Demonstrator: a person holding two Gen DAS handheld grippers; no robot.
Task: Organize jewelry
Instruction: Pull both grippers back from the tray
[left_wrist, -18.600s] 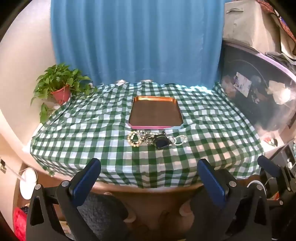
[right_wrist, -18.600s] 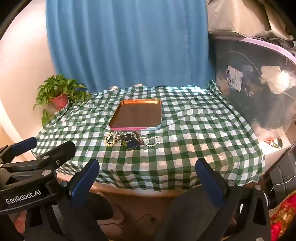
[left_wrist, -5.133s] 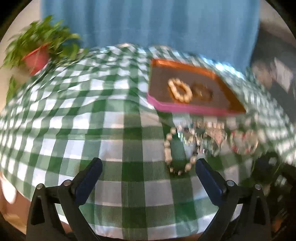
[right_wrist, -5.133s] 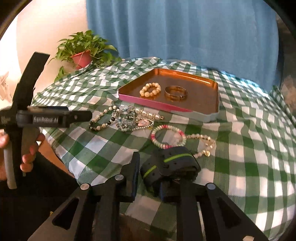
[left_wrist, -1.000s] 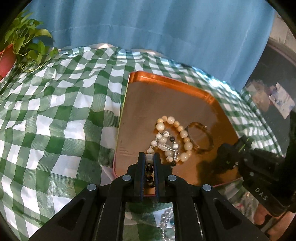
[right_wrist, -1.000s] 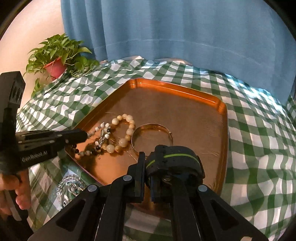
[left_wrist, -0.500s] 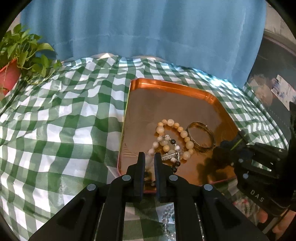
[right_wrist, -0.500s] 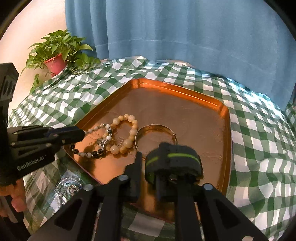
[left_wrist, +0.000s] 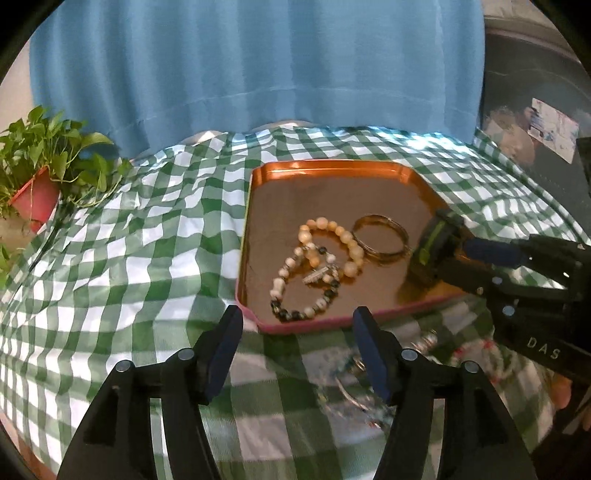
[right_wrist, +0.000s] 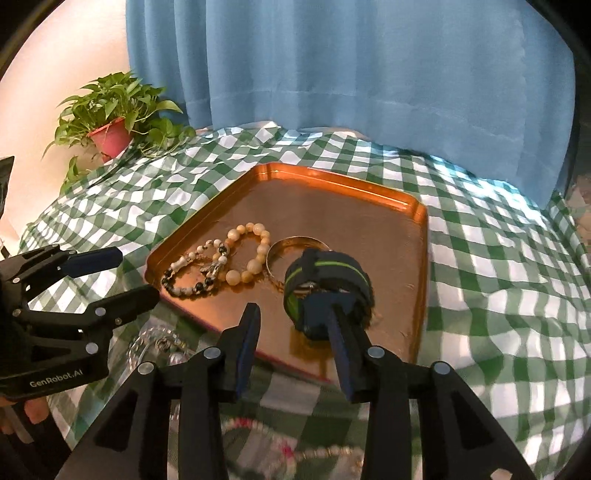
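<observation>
1 tray (left_wrist: 332, 166) – 3 bracelets, 1 black band (right_wrist: 327, 275), L gripper (left_wrist: 297, 349) & R gripper (right_wrist: 293, 341) – both opening, unloaded

A green-and-white checked tablecloth (left_wrist: 110, 258) is covering the table, rumpling toward the far edge. A blue curtain (left_wrist: 258, 66) is hanging behind it. At the far left, a leafy plant (right_wrist: 122, 99) in a red pot (right_wrist: 110, 138) is trailing stems onto the cloth.

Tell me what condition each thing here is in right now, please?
Tray: flat on the cloth, holding jewelry.
Cream bead bracelet: lying in the tray.
Black-and-white bead bracelet: lying in the tray.
Gold bangle: lying flat in the tray.
Black band: in the tray, at one right jaw.
Left gripper: jaws opening, empty.
Right gripper: jaws opening.
</observation>
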